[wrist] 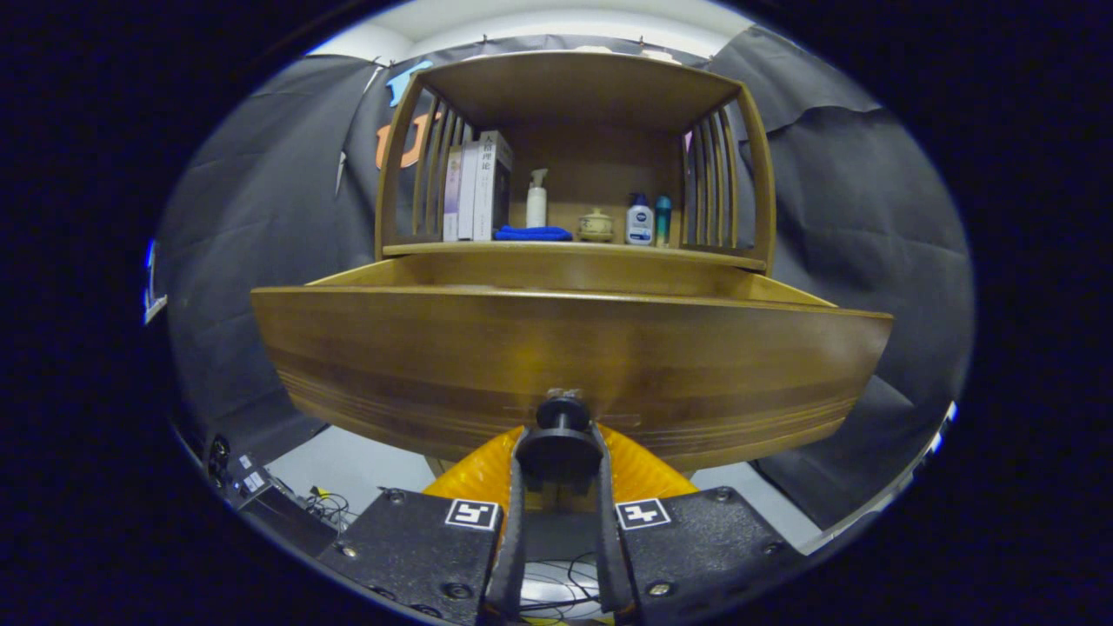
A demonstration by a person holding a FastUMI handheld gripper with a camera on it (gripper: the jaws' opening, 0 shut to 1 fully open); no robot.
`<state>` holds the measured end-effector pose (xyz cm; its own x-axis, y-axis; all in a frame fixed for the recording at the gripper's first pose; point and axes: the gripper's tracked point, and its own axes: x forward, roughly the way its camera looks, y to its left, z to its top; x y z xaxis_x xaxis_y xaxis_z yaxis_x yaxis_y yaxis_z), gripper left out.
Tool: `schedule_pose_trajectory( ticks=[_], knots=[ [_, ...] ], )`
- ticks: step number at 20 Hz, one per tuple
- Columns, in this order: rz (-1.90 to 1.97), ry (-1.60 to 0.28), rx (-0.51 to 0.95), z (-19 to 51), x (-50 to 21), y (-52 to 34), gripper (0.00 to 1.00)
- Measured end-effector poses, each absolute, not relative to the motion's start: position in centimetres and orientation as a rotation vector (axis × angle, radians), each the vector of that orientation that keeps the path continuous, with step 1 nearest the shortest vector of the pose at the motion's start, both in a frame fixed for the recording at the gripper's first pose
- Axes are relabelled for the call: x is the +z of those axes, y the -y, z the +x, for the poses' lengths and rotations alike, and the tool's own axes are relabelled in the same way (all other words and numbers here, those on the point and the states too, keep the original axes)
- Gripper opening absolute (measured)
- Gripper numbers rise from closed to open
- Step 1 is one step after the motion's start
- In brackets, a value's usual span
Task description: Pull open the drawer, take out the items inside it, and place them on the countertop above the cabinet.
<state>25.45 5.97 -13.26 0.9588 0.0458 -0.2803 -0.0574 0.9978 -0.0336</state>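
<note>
Gripper view, tool (pixel 561 452) clenched on drawer knob (pixel 562 416), drawer (pixel 574 348) pulled out just ahead.

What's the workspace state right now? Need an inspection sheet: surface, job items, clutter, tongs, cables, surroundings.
Surface: countertop above the drawer, wooden, front strip bare.
Job's things: drawer pulled out towards the camera; its contents are hidden behind the front panel.
Clutter: on the countertop, books, spray bottle, blue cloth, small lidded pot, two bottles.
Tongs: tongs shut on the drawer knob, a finger on each side.
Cables: loose cables on the floor beside a dark box, below the drawer.
Surroundings: black cloth wall behind the cabinet, light floor.
</note>
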Motion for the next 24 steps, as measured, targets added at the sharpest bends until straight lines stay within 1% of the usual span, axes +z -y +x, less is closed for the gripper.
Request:
schedule_pose_trajectory(
  ticks=[7,8,11,16,18,24],
  knots=[
    [-0.046,-0.284,0.052,25.4,-13.4,-5.9,0.36],
    [-0.047,-0.285,0.054,25.4,-13.4,-5.9,0.37],
    [-0.043,-0.259,0.048,25.5,-13.4,-5.1,0.47],
    [-0.048,-0.251,0.051,23.1,-12.0,-4.4,1.0],
    [-0.023,-0.235,0.049,22.6,-10.0,-3.7,1.0],
    [-0.012,-0.102,0.029,23.3,0.7,-1.9,1.0]
  ],
)
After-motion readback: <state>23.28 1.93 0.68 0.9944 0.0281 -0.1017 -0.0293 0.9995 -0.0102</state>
